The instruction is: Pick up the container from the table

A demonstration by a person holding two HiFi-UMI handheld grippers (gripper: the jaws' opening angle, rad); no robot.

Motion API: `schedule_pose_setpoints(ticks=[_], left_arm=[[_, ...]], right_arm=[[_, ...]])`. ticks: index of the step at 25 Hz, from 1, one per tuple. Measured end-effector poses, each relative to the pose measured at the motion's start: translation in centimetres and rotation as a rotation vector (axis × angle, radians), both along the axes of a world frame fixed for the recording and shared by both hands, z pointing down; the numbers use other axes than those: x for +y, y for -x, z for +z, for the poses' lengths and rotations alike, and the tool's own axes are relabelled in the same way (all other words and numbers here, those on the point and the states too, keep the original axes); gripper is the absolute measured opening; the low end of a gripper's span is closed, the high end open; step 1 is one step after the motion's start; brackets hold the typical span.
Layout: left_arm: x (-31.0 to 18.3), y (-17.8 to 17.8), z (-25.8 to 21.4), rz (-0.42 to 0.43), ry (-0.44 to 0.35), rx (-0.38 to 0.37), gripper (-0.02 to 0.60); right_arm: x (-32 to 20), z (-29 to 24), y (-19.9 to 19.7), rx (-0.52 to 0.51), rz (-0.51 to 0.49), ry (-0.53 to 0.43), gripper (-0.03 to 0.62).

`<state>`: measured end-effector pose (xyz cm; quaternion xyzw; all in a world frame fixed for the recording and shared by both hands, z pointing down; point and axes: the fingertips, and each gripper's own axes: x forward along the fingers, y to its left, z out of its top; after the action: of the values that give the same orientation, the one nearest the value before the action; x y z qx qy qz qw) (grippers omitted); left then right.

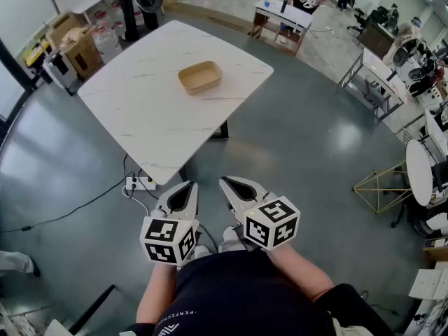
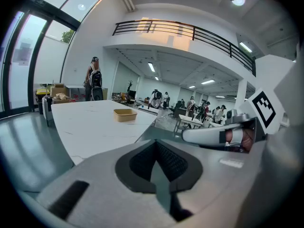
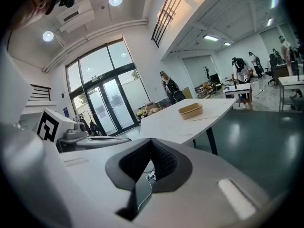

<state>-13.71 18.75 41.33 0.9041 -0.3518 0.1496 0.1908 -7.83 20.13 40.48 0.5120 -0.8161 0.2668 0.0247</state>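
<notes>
The container [image 1: 200, 77], a shallow tan tray with rounded corners, sits upright on the white marbled table [image 1: 140, 114], towards the table's far side and apart from its edges. Nothing touches it. Under the table's near corner, what looks like a white power strip [image 1: 140, 183] lies on the grey floor with a dark cable trailing left. Both grippers are held close to the person's body, well apart from the table and the container. The left gripper [image 1: 190, 185] has its jaws closed together with nothing between them, and the right gripper [image 1: 224, 182], just beside it, is closed and empty too. Both point towards the table. Cardboard boxes [image 1: 75, 44] stand on the floor beyond the table's far left corner.
</notes>
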Motion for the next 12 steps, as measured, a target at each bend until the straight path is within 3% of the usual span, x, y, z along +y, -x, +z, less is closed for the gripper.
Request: schedule_pose_setpoints(ticks=[12], left_arm=[[-1.8, -4.8, 1.2, -0.008, 0.002, -0.018, -0.008]], right_arm=[[-2.3, 0.9, -3.9, -0.038, -0.069, 0.014, 0.000]])
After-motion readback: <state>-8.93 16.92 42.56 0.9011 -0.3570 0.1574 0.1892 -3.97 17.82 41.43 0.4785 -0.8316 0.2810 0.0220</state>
